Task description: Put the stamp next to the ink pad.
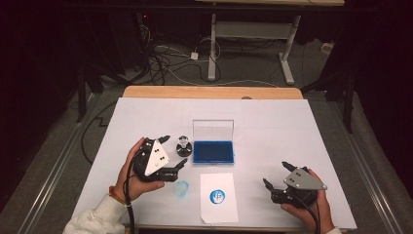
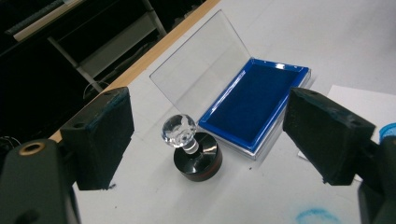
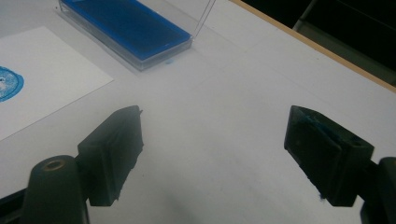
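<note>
Wide-open and empty, the left gripper [image 2: 205,140] hovers over the stamp [image 2: 192,148], which stands upright, crystal knob up, just left of the ink pad [image 1: 213,151]. Far right, the right gripper [image 1: 277,176] gapes empty above bare table [image 1: 272,126].

Left gripper [image 1: 171,152] hovers with its jaws spread wide, pointing toward two o'clock, the stamp [image 1: 183,146] standing just off its upper jaw tip. Right beside the stamp, at three o'clock from it, sits the blue ink pad [image 1: 213,152], clear lid upright behind it. At six o'clock from the pad lies the paper sheet [image 1: 218,207] with a round blue print [image 1: 217,196]. A blue smudge [image 1: 181,189] marks the table [image 1: 272,126] left of the sheet. Right gripper [image 1: 275,175] waits gaping at four o'clock, well apart.
</note>
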Motion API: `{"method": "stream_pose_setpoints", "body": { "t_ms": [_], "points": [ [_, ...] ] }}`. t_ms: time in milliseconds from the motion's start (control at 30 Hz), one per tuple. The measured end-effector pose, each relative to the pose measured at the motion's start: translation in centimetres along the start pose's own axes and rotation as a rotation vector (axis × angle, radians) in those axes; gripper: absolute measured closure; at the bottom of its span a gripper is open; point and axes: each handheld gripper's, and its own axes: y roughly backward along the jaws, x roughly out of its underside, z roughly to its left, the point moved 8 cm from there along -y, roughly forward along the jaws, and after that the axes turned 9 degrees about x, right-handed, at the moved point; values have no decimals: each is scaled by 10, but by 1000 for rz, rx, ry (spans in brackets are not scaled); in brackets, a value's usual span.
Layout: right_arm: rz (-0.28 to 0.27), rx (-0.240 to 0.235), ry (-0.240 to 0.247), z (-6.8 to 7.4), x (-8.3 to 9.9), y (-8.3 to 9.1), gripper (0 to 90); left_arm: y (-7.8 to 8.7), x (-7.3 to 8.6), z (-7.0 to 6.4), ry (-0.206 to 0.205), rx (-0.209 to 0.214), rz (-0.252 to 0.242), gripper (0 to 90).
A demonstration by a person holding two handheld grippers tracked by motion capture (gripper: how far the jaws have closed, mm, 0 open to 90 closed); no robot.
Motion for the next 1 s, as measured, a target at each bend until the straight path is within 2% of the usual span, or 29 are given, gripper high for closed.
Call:
{"method": "stream_pose_setpoints", "body": {
  "t_ms": [333,800,900,1000],
  "points": [
    [-8,-1,1,1,-2,1,199,6,19,-5,2,-21,10,163],
    [-5,3,-4,1,-1,0,198,9,53,-8,30,-15,70,162],
    [-6,2,0,1,-1,0,198,11,59,-8,20,-21,87,162],
    [-5,2,-2,1,-1,0,198,14,65,-6,39,-27,85,162]
  ]
}}
